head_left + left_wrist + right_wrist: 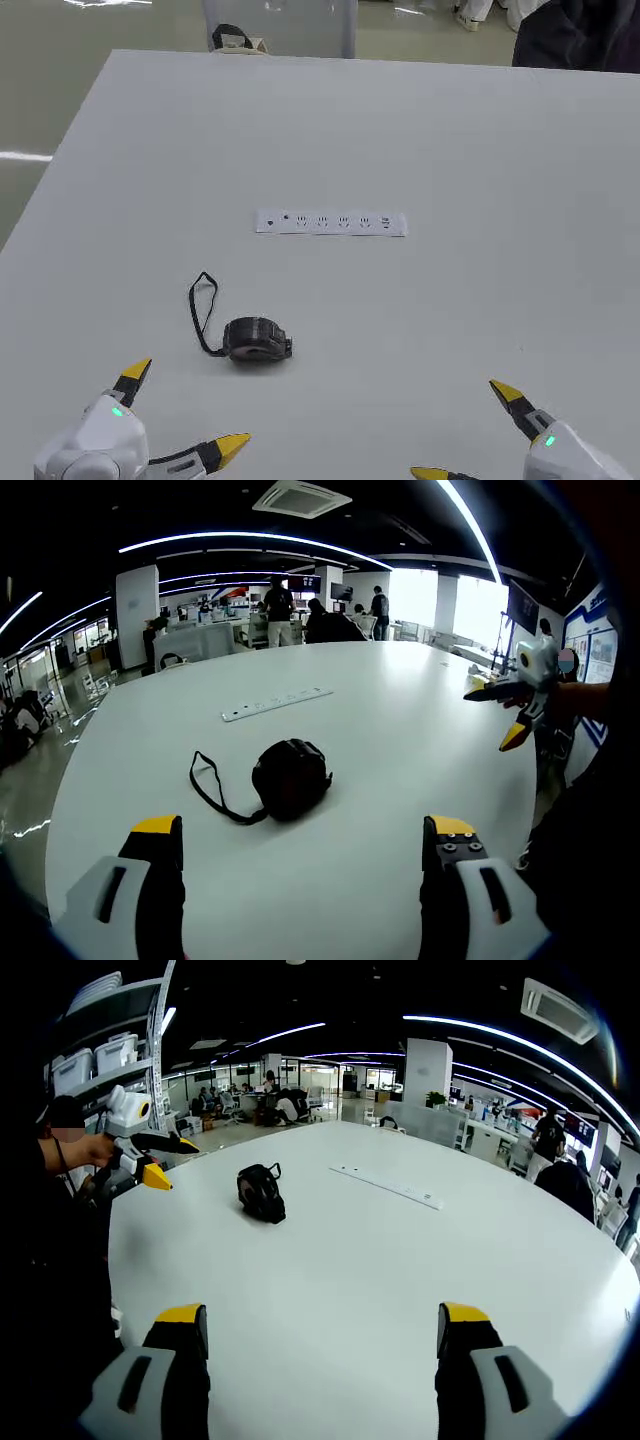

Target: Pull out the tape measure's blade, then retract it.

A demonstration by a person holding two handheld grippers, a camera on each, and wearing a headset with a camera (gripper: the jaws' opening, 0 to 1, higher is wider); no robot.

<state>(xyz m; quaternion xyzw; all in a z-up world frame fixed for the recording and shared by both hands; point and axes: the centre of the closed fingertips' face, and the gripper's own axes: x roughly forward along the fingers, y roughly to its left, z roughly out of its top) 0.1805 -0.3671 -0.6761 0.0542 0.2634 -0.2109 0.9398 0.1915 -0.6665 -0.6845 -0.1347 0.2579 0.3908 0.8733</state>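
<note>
**A:** How much of the task can be counted as done?

**B:** None of it, as far as can be judged. The tape measure (257,339) is seen lying on the white table (450,150), toward the near edge. Its blade is fully wound in, and no strip of blade is seen outside the case. Its black wrist strap (203,310) is laid out in a loop beside it.

**A:** Is it being held?

**B:** It is not. The left gripper (186,405) is held low in the head view, near the tape measure but apart from it. Its yellow-tipped jaws are spread wide with nothing between them. The right gripper (465,432) is held well off to the other side, and its jaws are likewise parted and empty.

**A:** Which one is better placed?

**B:** The left one, it would seem. In the left gripper view the case is framed almost squarely between the jaws. In the right gripper view it is seen far off and to one side.

**A:** Is anything likely to be in the way?

**B:** A white power strip (331,222) is laid flat farther back on the table, well apart from the tape measure. No trouble is expected from it.

**A:** What is left, then?

**B:** Everything. The case has to be gripped, the blade's end caught and drawn out, and the blade then let back in. Which way the blade's end faces cannot be told from these pictures.
</note>
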